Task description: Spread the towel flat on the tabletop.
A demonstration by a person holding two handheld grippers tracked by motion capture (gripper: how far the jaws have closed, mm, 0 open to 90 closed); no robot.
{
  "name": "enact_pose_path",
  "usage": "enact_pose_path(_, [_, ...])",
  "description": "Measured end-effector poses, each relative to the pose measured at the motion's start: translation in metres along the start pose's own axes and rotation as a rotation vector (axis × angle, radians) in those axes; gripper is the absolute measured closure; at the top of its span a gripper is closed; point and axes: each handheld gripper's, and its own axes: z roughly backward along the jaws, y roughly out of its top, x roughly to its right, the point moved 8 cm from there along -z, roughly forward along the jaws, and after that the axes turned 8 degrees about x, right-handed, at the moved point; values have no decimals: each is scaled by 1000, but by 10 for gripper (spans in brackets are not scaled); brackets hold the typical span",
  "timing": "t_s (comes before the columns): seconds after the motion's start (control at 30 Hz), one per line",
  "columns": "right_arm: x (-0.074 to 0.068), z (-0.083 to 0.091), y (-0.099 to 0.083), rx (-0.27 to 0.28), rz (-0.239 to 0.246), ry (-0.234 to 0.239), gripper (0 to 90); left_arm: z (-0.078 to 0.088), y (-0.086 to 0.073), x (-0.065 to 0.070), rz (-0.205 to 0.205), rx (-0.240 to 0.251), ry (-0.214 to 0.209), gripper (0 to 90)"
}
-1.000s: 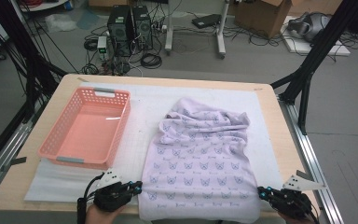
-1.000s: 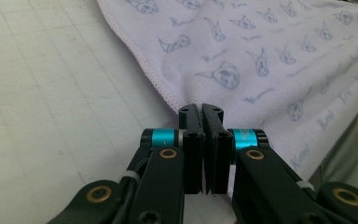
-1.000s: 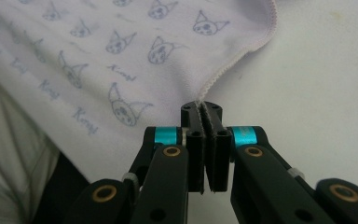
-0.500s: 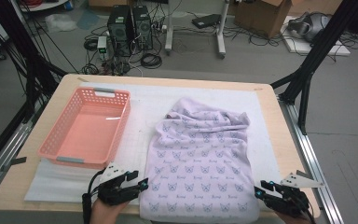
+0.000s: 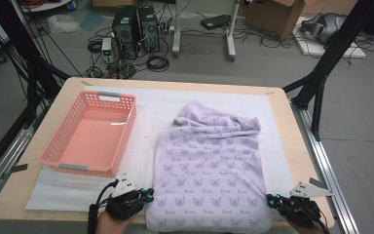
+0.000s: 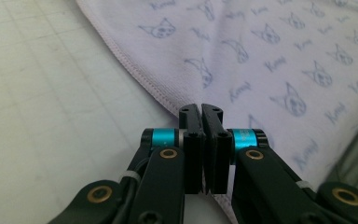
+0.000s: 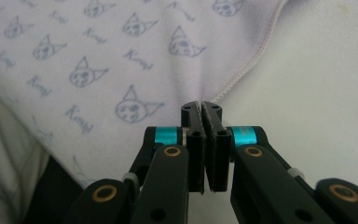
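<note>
The towel (image 5: 209,175) lies spread on the table's near half, its far end rumpled, its near hem at the near edge. The left gripper (image 6: 201,111) is clamped on the hem at the near-left corner, the right gripper (image 7: 201,108) on the hem at the near-right corner. Both corners look gripped; any lifting or folding looks yet to begin. The basket (image 5: 91,134) at the left edge holds nothing. The towel's print repeats cat faces and a cursive word, perhaps "Kimy".

wooden table (image 5: 292,122), white mat (image 5: 156,109), pink basket (image 5: 90,134), lilac towel (image 5: 209,165)
</note>
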Motion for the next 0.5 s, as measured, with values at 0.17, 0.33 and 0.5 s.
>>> enact_pose_path(0.17, [-7, 11, -7, -17, -5, 44, 790, 2, 0, 1, 5, 46, -22, 657])
enact_pose_path(0.33, [0, 4, 7, 42, -24, -23, 613, -14, 15, -13, 20, 99, 47, 470])
enact_pose_path(0.5, [12, -17, 15, 47, -24, -114, 591, -39, 22, -27, 48, 59, 78, 471])
